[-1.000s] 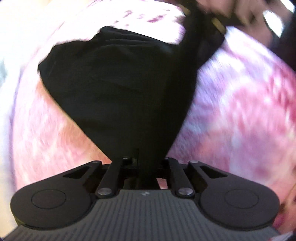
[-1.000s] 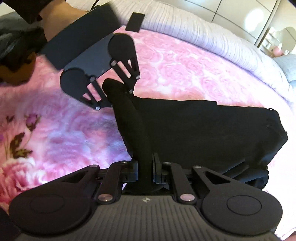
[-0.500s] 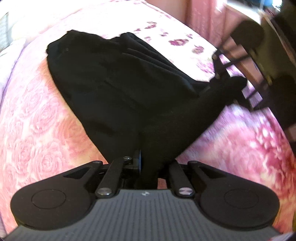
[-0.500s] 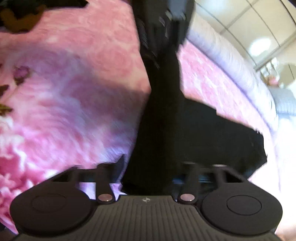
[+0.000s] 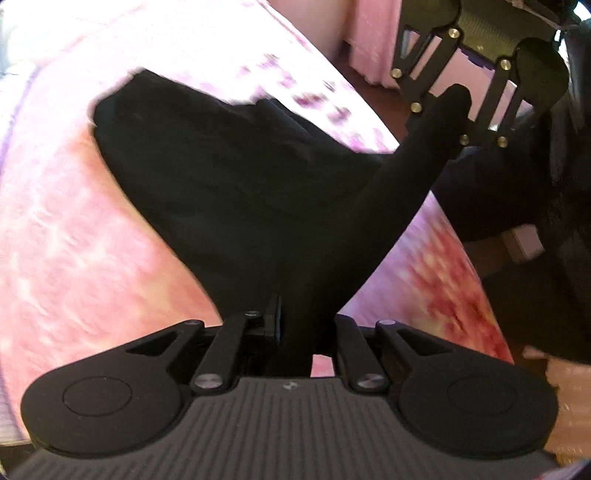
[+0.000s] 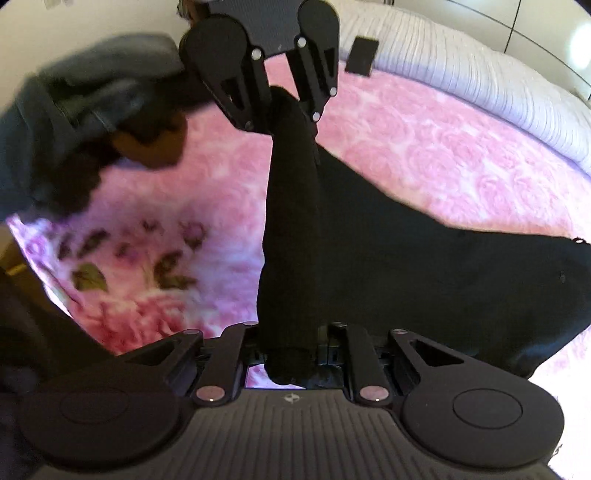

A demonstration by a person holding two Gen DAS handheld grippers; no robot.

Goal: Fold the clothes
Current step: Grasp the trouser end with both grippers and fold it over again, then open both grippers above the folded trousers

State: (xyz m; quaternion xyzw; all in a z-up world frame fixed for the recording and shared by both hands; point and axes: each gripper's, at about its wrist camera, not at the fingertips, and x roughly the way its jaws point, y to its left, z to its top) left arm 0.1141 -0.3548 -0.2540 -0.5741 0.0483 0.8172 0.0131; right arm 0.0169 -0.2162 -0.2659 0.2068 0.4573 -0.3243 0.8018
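Left gripper (image 5: 295, 332), right gripper (image 6: 291, 354) each clamped on black garment (image 6: 424, 266), edge stretched taut between them above pink bedspread (image 6: 424, 147).

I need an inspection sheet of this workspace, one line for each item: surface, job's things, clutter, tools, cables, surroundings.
Surface: pink floral blanket spread on a bed, with a white ribbed cover at its far side.
Job's things: black garment, partly lying on the blanket, one edge lifted and stretched between both tools.
Clutter: small dark flat rectangle on the white cover; what it is, I cannot tell.
Tools: left tool shut on the garment; right tool shut on the garment.
Cables: nothing seen.
Surroundings: pale cabinet panels behind the bed; pink curtain and dark floor beside it.
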